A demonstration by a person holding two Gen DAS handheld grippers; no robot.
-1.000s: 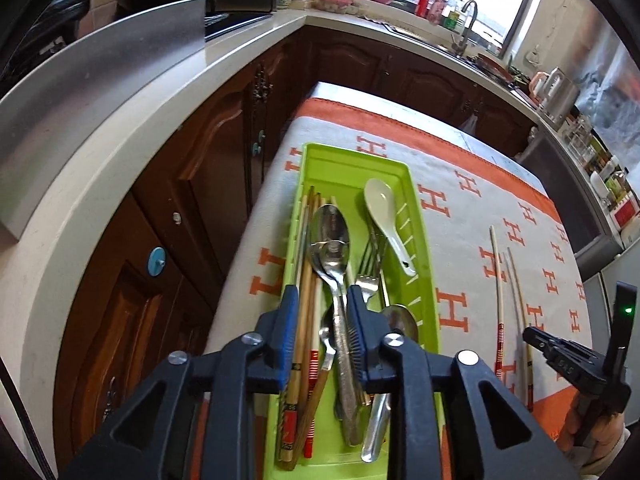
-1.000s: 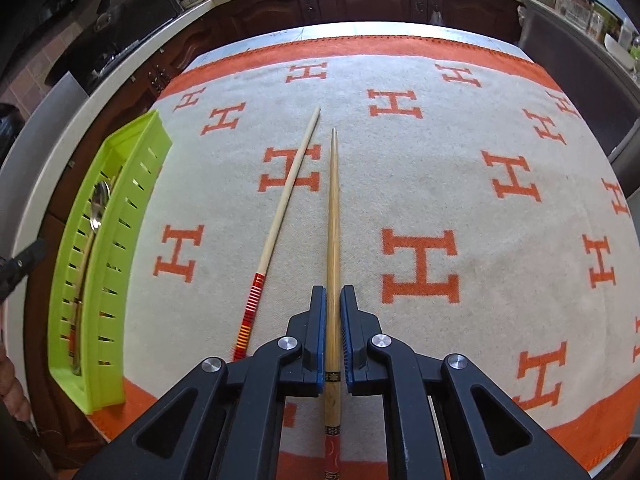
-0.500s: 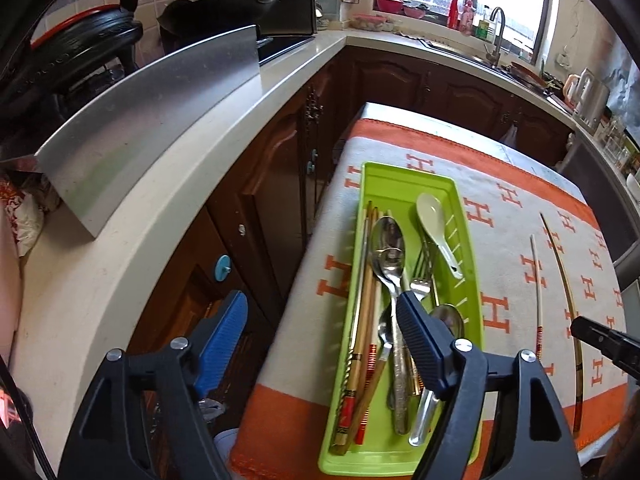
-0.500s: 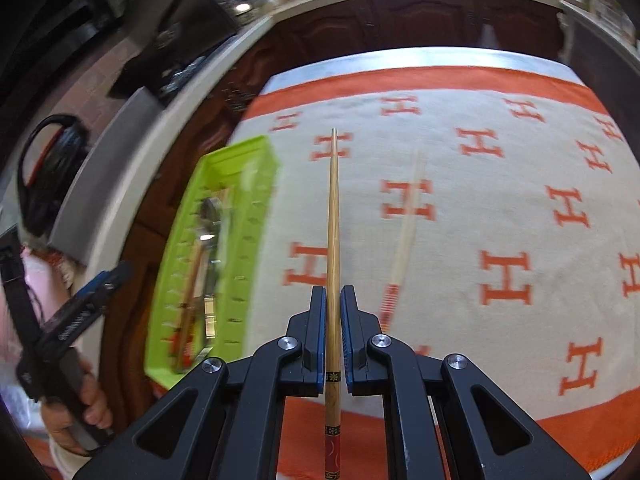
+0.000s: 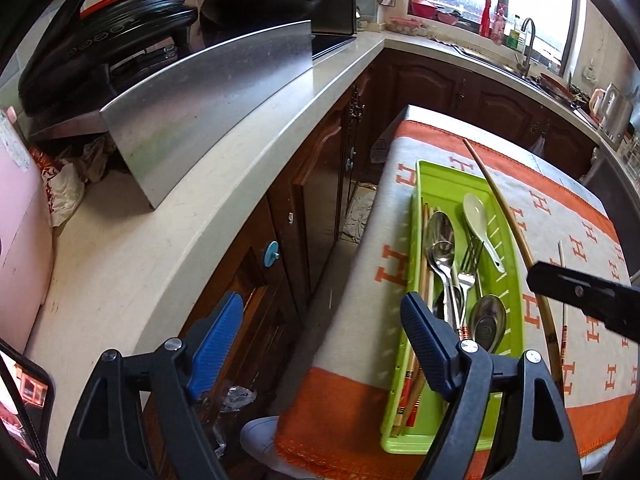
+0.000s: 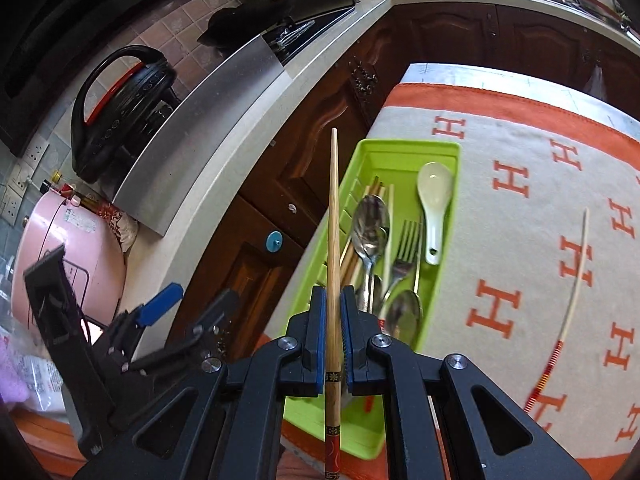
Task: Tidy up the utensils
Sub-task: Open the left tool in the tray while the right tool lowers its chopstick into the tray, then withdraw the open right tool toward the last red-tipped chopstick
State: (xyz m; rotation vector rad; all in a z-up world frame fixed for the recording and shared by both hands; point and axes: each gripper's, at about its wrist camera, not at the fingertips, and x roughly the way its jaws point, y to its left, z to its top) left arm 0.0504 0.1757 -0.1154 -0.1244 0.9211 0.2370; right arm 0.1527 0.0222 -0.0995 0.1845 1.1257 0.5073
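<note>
Chopstick, tapered pale wood with a red and black patterned butt, clamped between the blue ribbed pads of the right gripper; jaws narrow, shut tight on the shaft near its thick end, tip pointing away over the near wall of the tray

Left gripper: jaws wide, having just been opening, nothing between them; blue pads ribbed, black frame; it hangs off the tray's near left corner, over the cupboard fronts

Step in hand, as judged: carrying one loose chopstick to the tray. Next move calls for lining the shaft up with the tray's long axis, lowering it beside the chopsticks already along the left side, then releasing; a long thin stick could catch the slotted wall or land across the spoons

Tray: lime green plastic, long, rectangular, slotted side walls, lying on the cloth near its left edge. Contents: several wooden chopsticks; metal spoons, polished, oval bowls; metal fork; white ceramic soup spoon, glossy, deep bowl, short handle

Second loose chopstick: pale, red-striped butt, flat on the cloth well apart from the tray, not yet collected

Cloth: off-white woven blanket, orange border, repeated orange H motif

Surroundings: pale stone worktop, dark carved wooden cupboard doors, brushed steel panel
</note>
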